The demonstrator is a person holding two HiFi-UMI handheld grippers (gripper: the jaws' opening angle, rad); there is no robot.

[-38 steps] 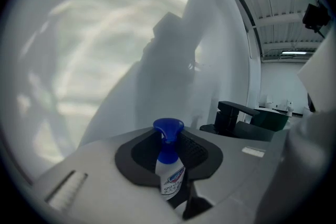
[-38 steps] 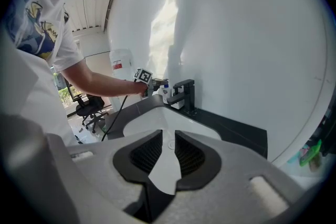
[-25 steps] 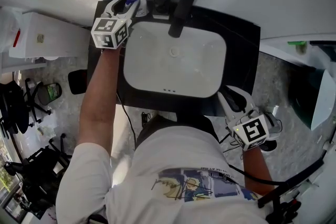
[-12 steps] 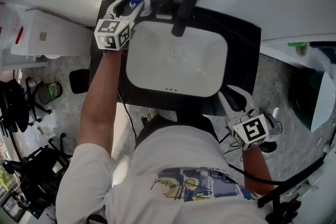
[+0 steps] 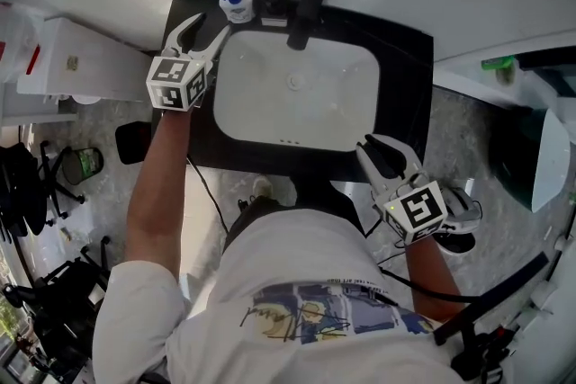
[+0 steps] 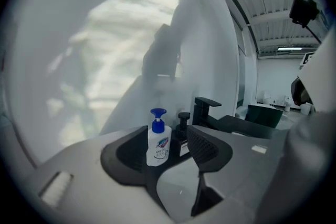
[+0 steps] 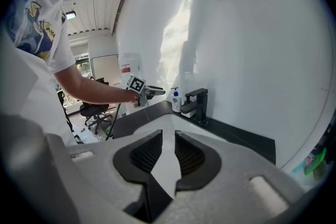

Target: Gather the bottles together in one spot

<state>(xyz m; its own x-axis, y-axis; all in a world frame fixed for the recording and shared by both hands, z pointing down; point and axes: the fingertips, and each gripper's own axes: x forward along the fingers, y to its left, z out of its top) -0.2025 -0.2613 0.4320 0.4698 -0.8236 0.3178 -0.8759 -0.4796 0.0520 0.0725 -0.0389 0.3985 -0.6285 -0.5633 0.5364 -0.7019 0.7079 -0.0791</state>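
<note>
1. Head view: white pump bottle (image 5: 236,3) stands at the table's (image 5: 409,58) back left corner.
2. Left gripper's (image 5: 207,27) fingers have just opened wide, empty, just short of it.
3. Right gripper's (image 5: 376,148) fingers slightly apart, empty.

White sink basin (image 5: 315,117), black faucet (image 5: 304,6), black countertop (image 5: 407,76), office chair (image 5: 22,183)

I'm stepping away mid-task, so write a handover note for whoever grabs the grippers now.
Left gripper: open, empty, jaws just been opening; white pump bottle stands free just beyond them.
Right gripper: open, empty, over the counter's front edge.
The bottle stands beside the black pump bottle behind the basin, left of the faucet.
Done: those two together. Left: no other bottle clearly visible.
</note>
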